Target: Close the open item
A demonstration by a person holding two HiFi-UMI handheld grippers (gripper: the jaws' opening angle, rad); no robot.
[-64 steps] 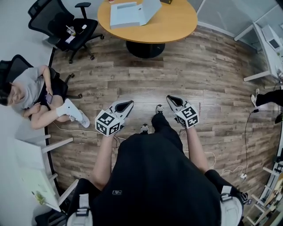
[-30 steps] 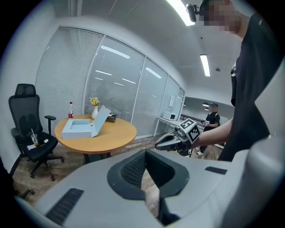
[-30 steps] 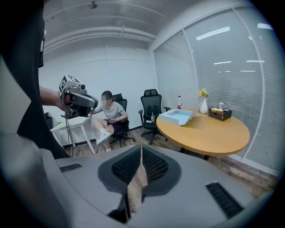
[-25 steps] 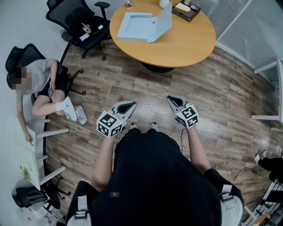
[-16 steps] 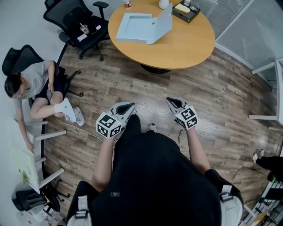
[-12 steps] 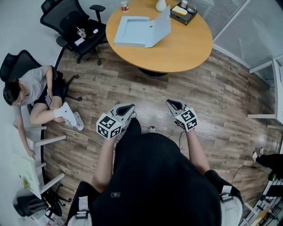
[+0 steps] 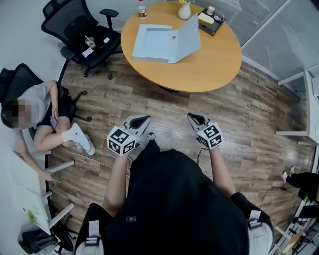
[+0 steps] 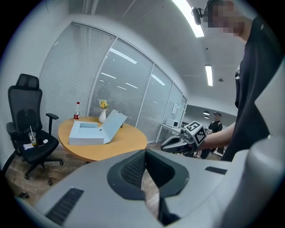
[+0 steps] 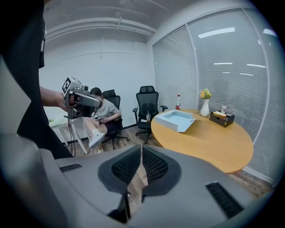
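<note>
A: What can't you see well?

B: The bottle [image 7: 142,8] at the far rim of the table [image 7: 219,64] is cut off at the top in the head view. The table's foot is mostly hidden under the round top. A leg [image 7: 299,179] pokes in at the right edge, and the rest of that person is cut off. The holder's dark top [image 7: 174,199] covers a lot of the floor [image 7: 239,119].

A: Where is the box?

B: The box [image 7: 159,42] lies on the far side of the table, well apart from both grippers. Its lid [image 7: 187,36] is open and stands up tilted on the right side. Inside I see only its pale blue bottom.

A: Does anything else hold stuff?

B: A dark tray [image 7: 212,22] sits near the vase [image 7: 185,10]. Something yellow lies in it, with small pale things I can't make out. The vase holds yellow flowers [image 8: 103,103]. A cup [image 7: 90,42] with a straw stands on the seat of a chair [image 7: 79,27] beside the table.

A: And the grippers?

B: The left gripper [image 8: 144,153] is clenched, jaws pressed together with nothing between them. The right gripper [image 9: 141,149] is clenched the same way, holding nothing. Both hang over the wood floor and point toward the table.

A: Who is by the wall?

B: A person [image 7: 37,104] sits in another chair there.
</note>
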